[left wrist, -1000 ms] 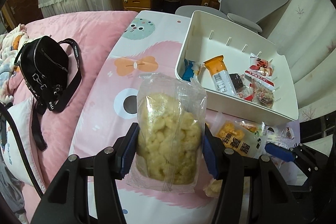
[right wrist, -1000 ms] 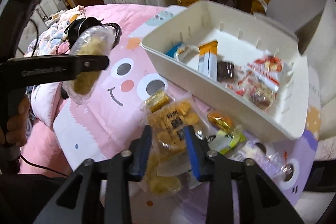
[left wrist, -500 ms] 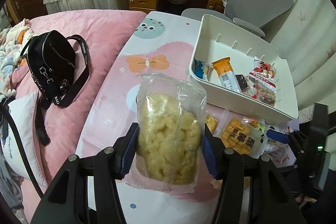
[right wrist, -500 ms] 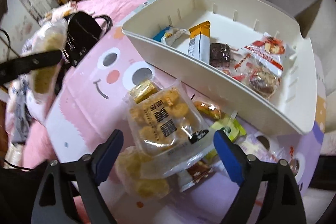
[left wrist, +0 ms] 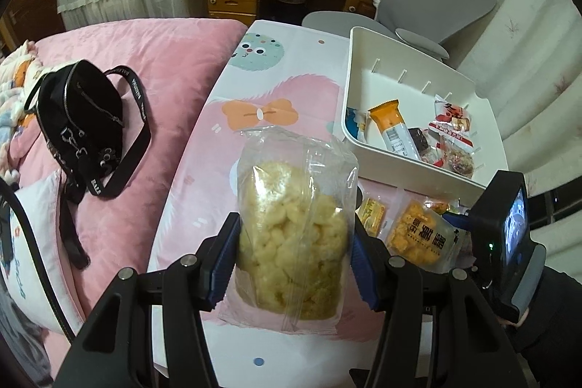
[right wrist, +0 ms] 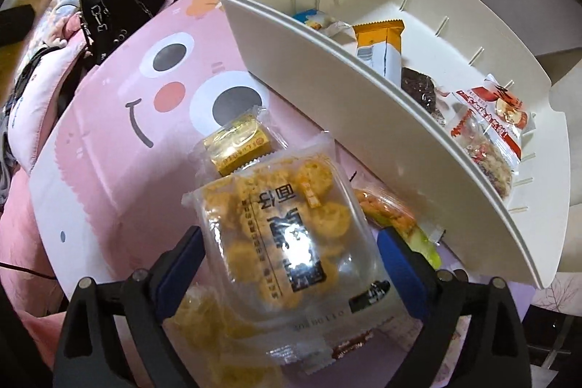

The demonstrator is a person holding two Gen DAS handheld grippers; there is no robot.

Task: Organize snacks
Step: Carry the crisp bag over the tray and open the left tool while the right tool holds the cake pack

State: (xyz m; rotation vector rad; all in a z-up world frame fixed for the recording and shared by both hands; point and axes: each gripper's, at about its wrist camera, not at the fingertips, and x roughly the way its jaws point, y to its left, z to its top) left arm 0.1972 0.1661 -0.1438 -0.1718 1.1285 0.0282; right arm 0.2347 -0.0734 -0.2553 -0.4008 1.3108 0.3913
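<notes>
Clear puffed-snack bag (left wrist: 294, 235) upright, clamped in left gripper (left wrist: 294, 260), right gripper (right wrist: 291, 264) opening astride flat cracker pack (right wrist: 283, 242)

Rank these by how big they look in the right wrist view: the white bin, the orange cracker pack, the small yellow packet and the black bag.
1. white bin
2. orange cracker pack, though it lies nearest the camera, between the opening jaws of the right gripper, so it looks enlarged
3. black bag
4. small yellow packet
</notes>
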